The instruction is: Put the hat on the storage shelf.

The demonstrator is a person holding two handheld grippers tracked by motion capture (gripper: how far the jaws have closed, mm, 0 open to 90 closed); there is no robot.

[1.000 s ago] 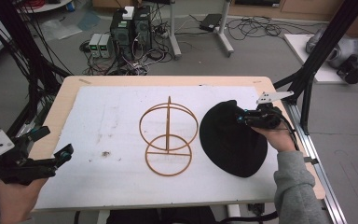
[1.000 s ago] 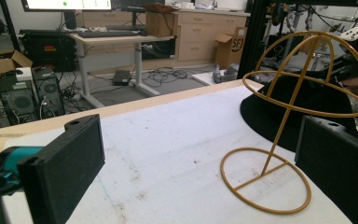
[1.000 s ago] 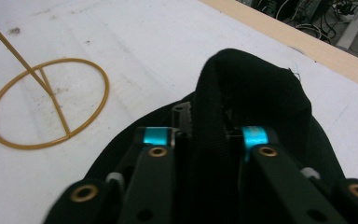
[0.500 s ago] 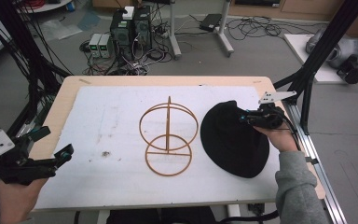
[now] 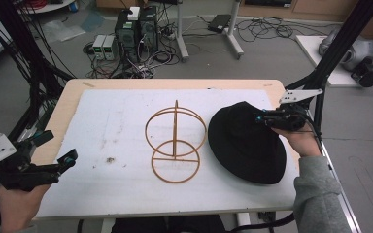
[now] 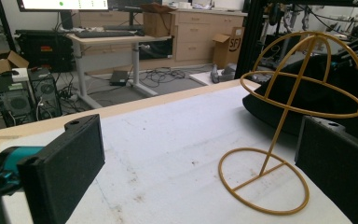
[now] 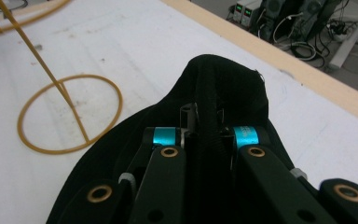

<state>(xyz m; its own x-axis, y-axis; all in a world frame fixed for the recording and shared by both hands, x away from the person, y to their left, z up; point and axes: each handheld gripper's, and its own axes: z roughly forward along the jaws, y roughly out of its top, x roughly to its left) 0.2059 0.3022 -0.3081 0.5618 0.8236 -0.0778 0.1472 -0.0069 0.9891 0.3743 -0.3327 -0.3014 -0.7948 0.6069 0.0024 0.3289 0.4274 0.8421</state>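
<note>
Since one second ago little has shifted: the right tool (image 5: 266,118) stays clamped on the black hat (image 5: 245,143), whose pinched edge now stands slightly more bunched and raised at right of centre in the high view. The left tool (image 5: 58,153) keeps its place at the lower left, off the desk edge, its tip a touch further in over the pad.

Right tool: jaws narrow, closed on a fold of the hat brim, seen plainly in the right gripper view where black fabric (image 7: 209,126) rises between the two teal-tipped jaws. Left tool: jaws wide apart, nothing between them; in the left gripper view the two black pads (image 6: 65,168) frame the stand.

The gold wire hat stand (image 5: 175,141) sits upright at the frame's centre, ring base flat on the pad, dome hoop on top. The hat lies just right of it, near but apart, the rest of the brim flat on the surface.

Surface: a wooden desk (image 5: 73,94) covered by a white foam pad (image 5: 121,126), scuffed, with a small dark speck left of the stand.

Room: grey floor, tangled cables and computer towers (image 5: 136,26) at upper centre, black frame posts at both sides. Cardboard boxes (image 6: 228,46) show in the left gripper view at upper right; contents cannot be told.
</note>
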